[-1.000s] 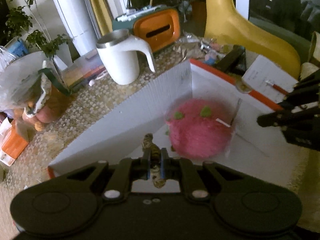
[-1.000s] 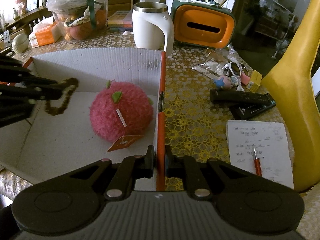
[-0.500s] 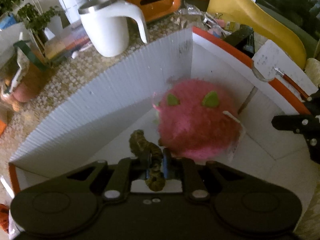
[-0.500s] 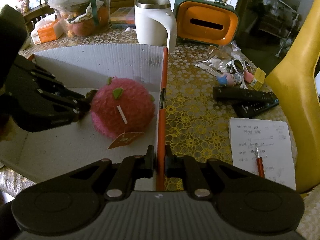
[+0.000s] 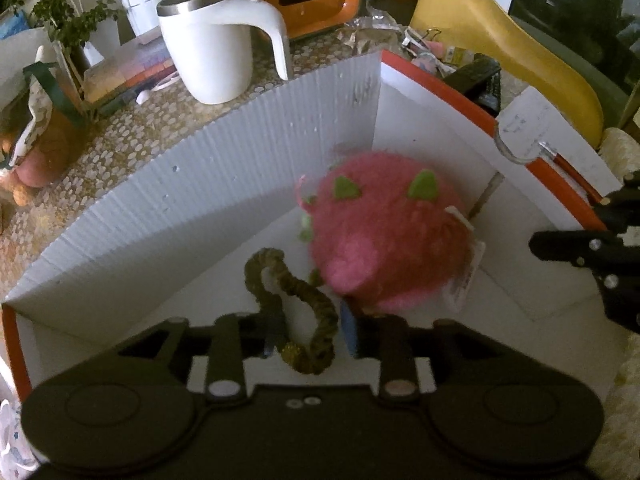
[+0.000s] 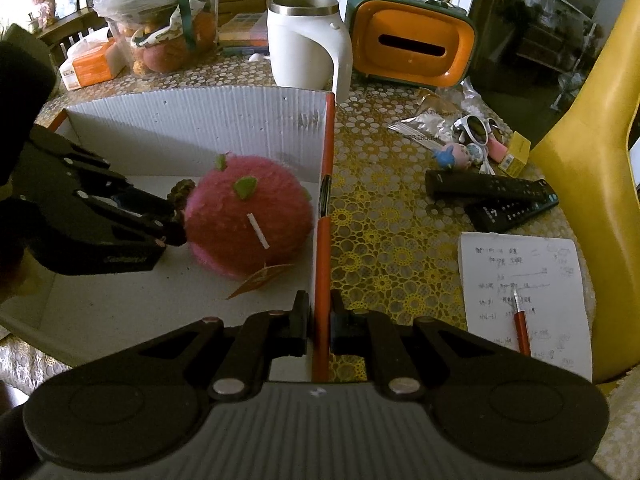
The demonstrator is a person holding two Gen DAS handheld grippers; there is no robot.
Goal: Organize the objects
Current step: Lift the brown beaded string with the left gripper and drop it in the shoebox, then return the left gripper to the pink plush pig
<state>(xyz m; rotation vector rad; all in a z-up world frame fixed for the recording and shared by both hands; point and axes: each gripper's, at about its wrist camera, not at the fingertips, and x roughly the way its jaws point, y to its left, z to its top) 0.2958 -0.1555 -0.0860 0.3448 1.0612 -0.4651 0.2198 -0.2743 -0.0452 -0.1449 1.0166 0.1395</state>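
Patterned yellow tablecloth [image 6: 384, 240] covers the work surface, which carries a white mug [image 6: 304, 48], an orange tissue box [image 6: 412, 44], two remote controls [image 6: 492, 196] and a notepad [image 6: 524, 292]. On it stands a white corrugated box [image 5: 224, 168] with an orange rim. The right gripper [image 6: 319, 328] is clamped tight on the box's side wall and steadies it. The left gripper [image 5: 310, 332] is inside the box with its jaws opening; a brown-gold scrunchie [image 5: 296, 300] lies slack between them on the box floor, no longer pinched, touching a pink plush ball [image 5: 388, 236]. Judged by appearance, the scrunchie is light, soft and elastic; it will deform rather than slip, so take any single strand of the loop. The plush ball appears light and compressible; grip across its body, not by the hang tag [image 6: 260, 280].
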